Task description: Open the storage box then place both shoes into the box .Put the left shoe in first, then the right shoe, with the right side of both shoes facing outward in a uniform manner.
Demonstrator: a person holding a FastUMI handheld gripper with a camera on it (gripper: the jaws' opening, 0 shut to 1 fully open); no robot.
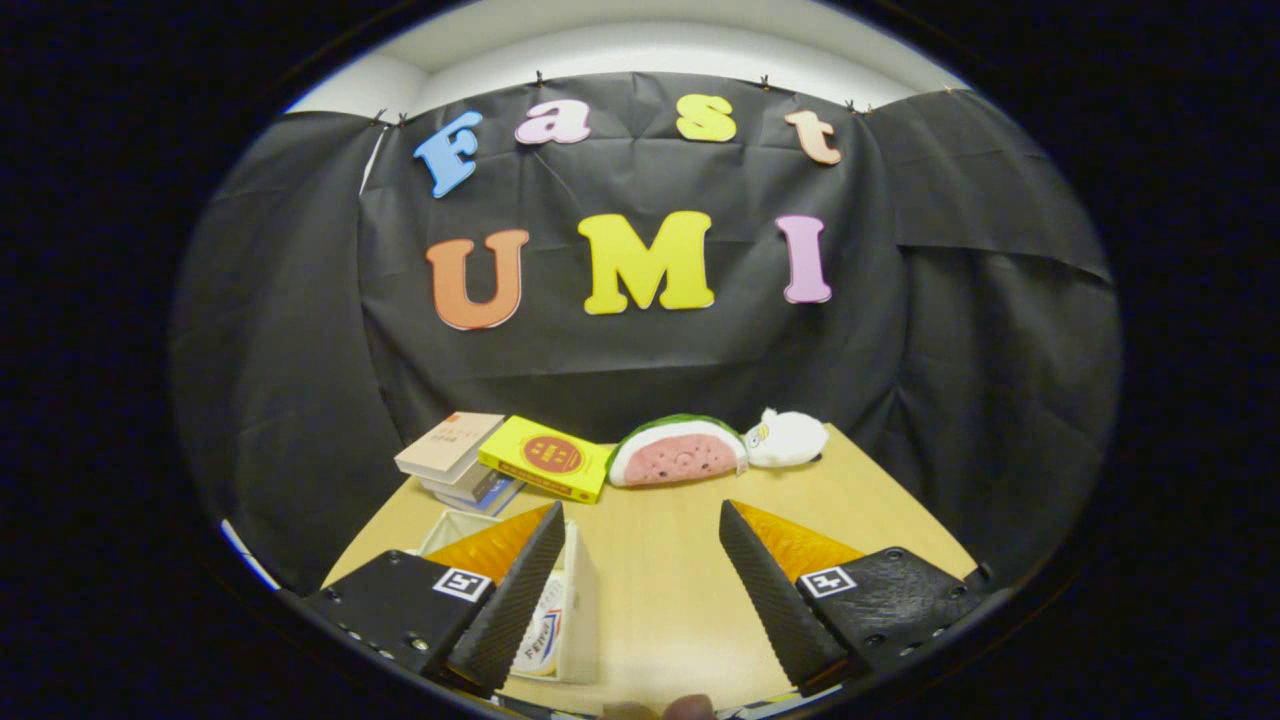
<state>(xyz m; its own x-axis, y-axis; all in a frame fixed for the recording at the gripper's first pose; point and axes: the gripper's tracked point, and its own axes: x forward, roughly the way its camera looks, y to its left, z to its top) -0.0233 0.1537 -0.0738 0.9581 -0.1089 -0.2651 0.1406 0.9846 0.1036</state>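
Your gripper (640,560) is spread wide, holding nothing. Storage box (575,610) sits at 8 o'clock, behind the left finger. Risk: finger clips its wall and shoves it.

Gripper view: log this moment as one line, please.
tongs: open, empty | white box: behind left finger | shoes: unseen | beyond: books, yellow box, watermelon plush, white plush

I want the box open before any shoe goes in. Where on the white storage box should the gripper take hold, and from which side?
Probably the thin white wall of the storage box just inside the left finger: it stands upright, so the open gripper could straddle it from above. The lid or its hinge cannot be told from here.
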